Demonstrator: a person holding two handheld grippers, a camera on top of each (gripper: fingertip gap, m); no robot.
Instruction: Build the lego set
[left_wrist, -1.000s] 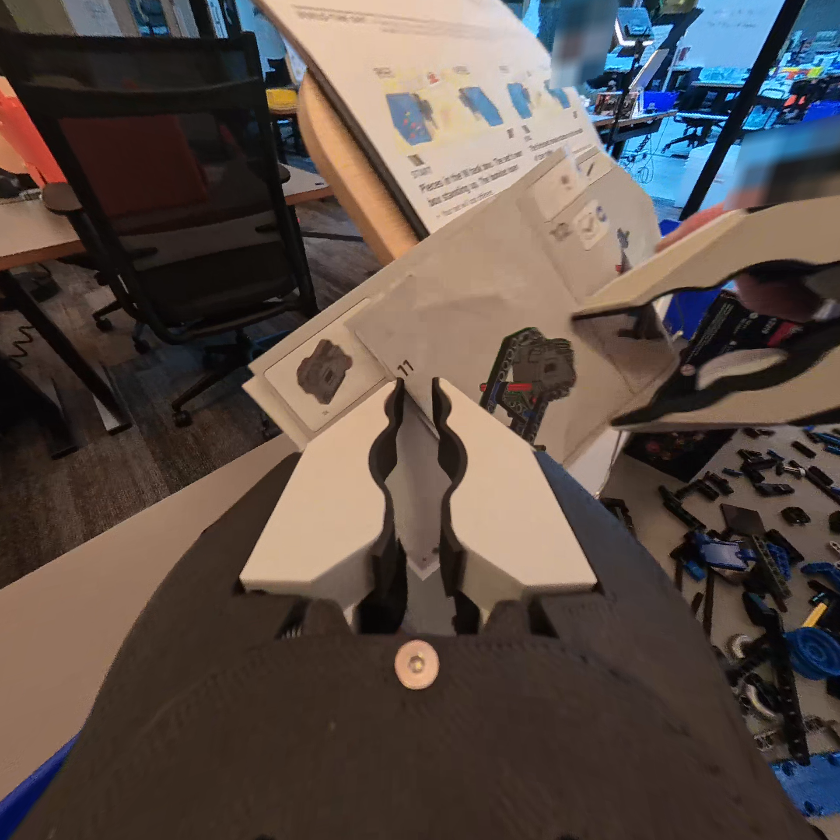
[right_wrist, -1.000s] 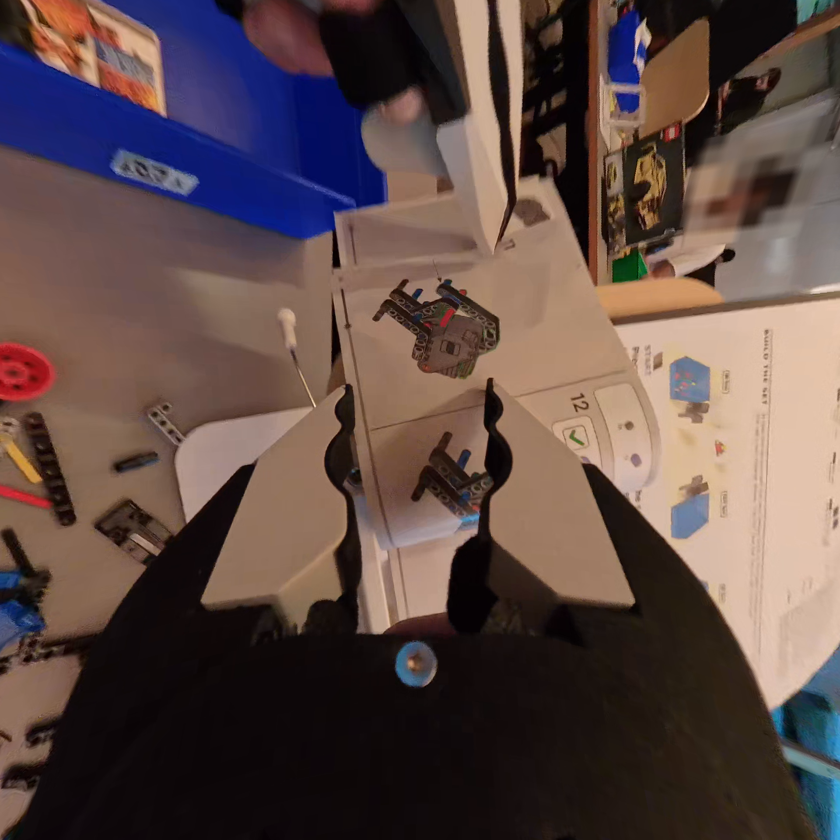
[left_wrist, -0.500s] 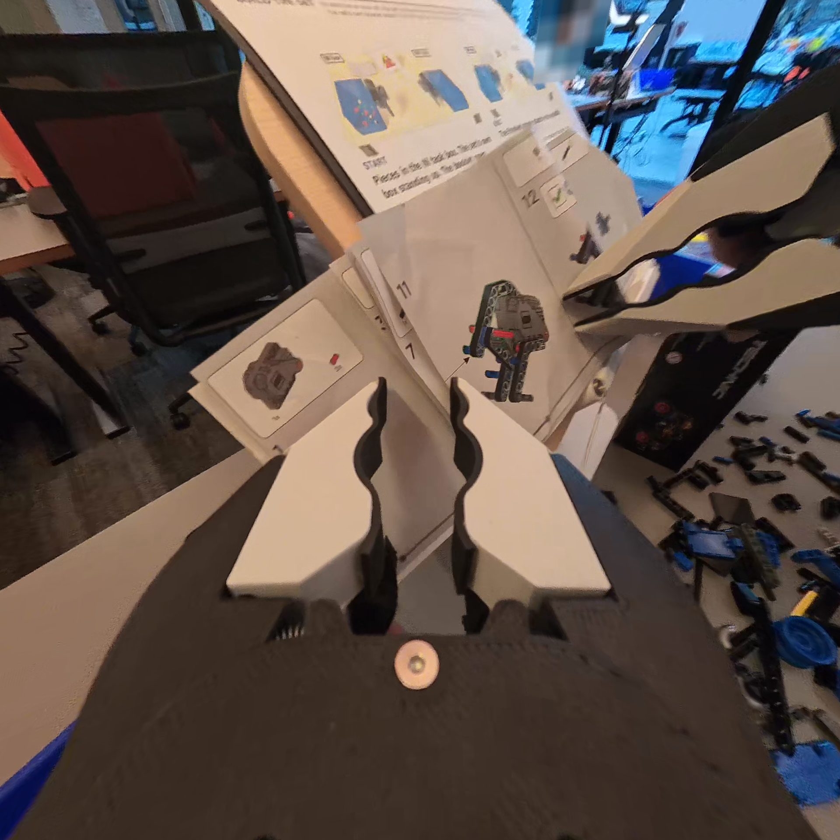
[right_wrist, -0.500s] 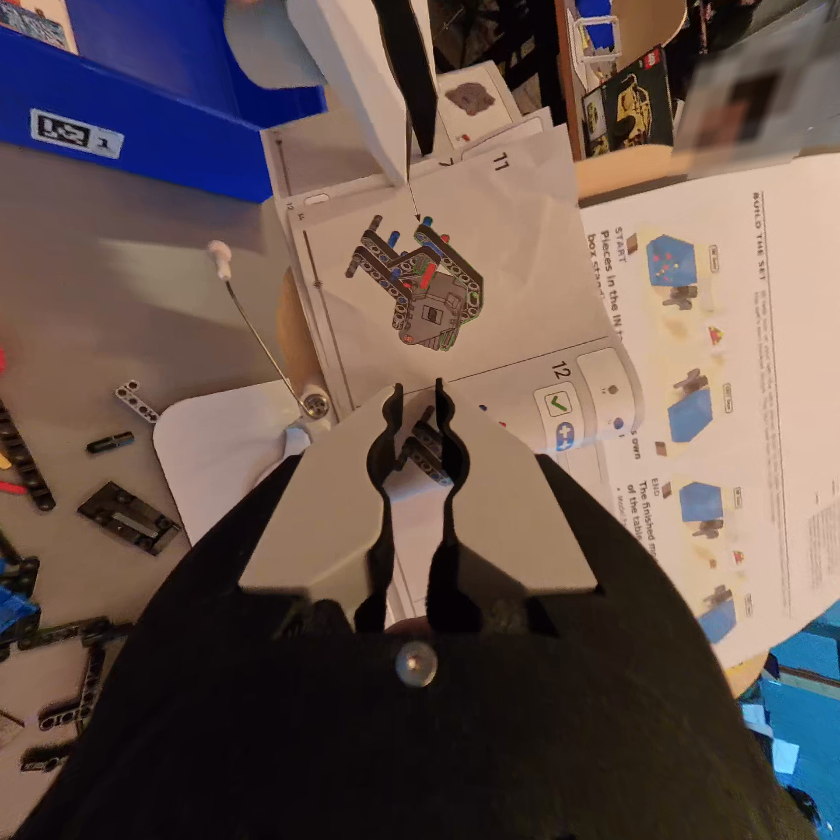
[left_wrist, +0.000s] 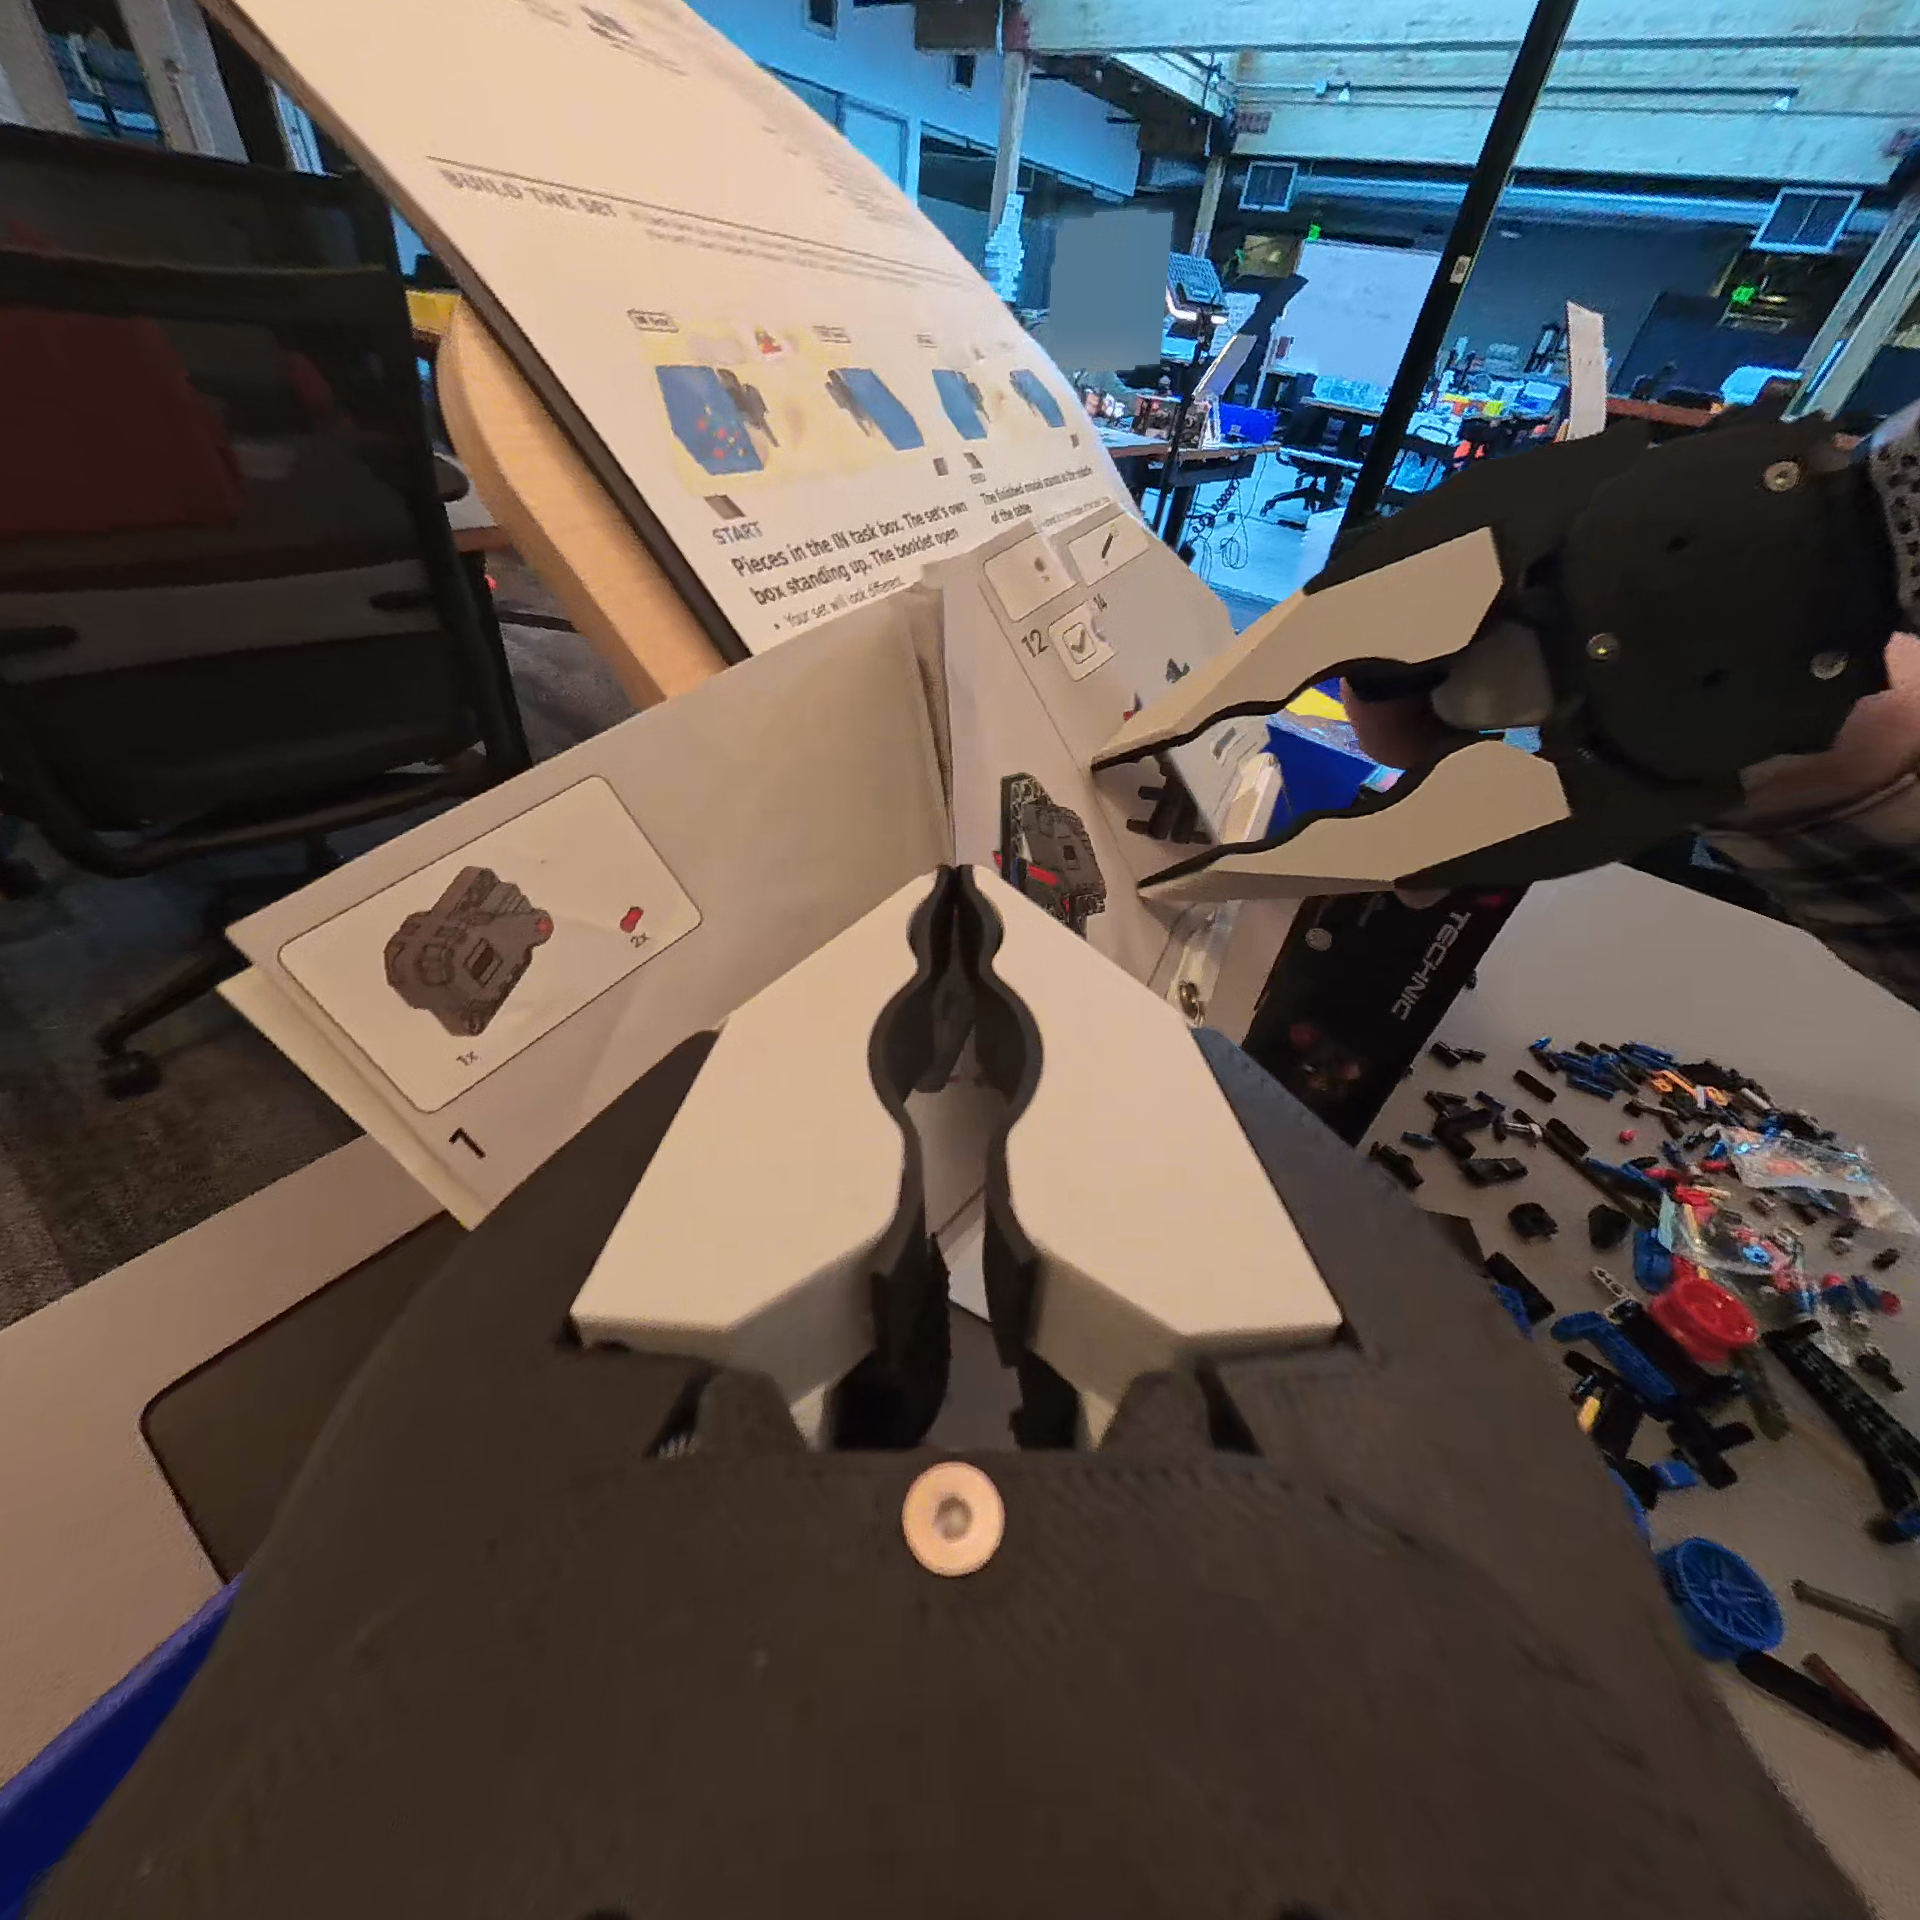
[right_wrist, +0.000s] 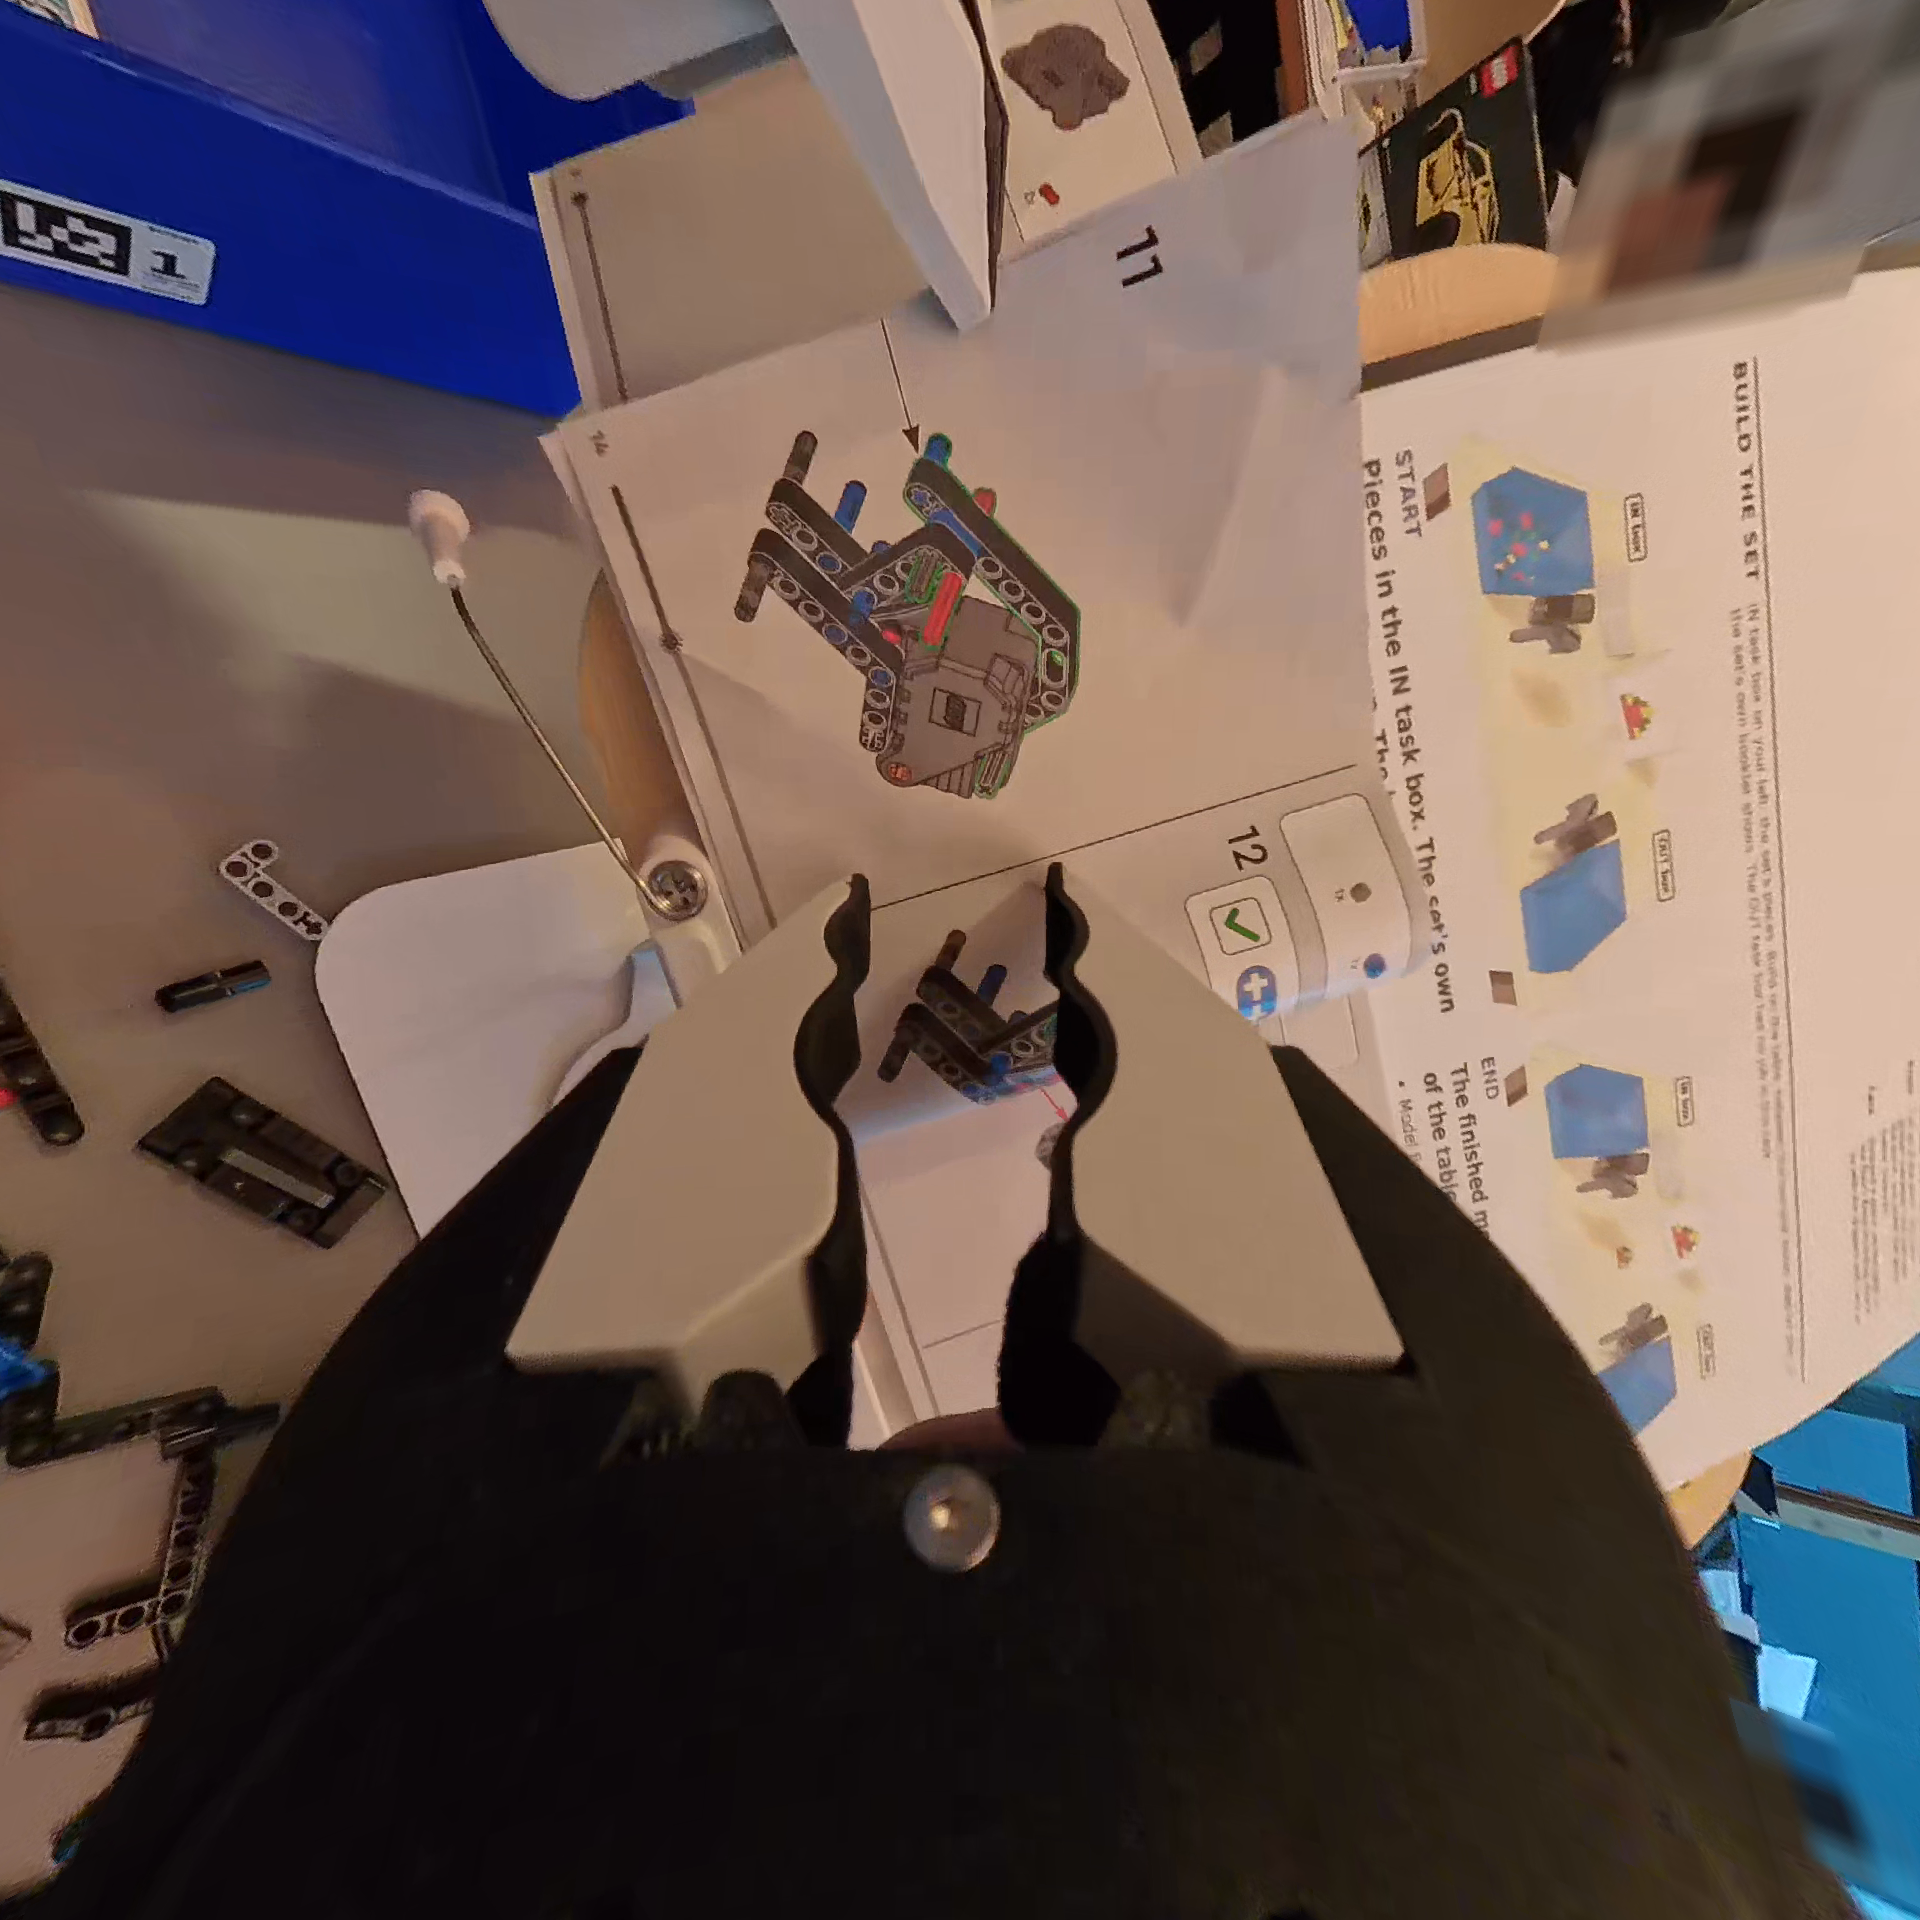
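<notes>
Booklet (right_wrist: 1039, 582) stands propped on a stand beside the bricks (left_wrist: 1662, 1247), open mid-way; left gripper (left_wrist: 956, 883) is pinched together on a page edge; right gripper (right_wrist: 951, 894) hovers apart over the lower page; paper looks thin, floppy, tearable, so best gripped at a free corner.

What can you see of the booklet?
The booklet is thin, pale-grey paper, open and propped upright on a white stand in front of a large printed sheet. Its pages show diagrams of a grey-and-black assembly. One leaf stands lifted near the spine, apparently pinched by the shut left gripper. The open right gripper hovers at the right page's lower part.
</notes>
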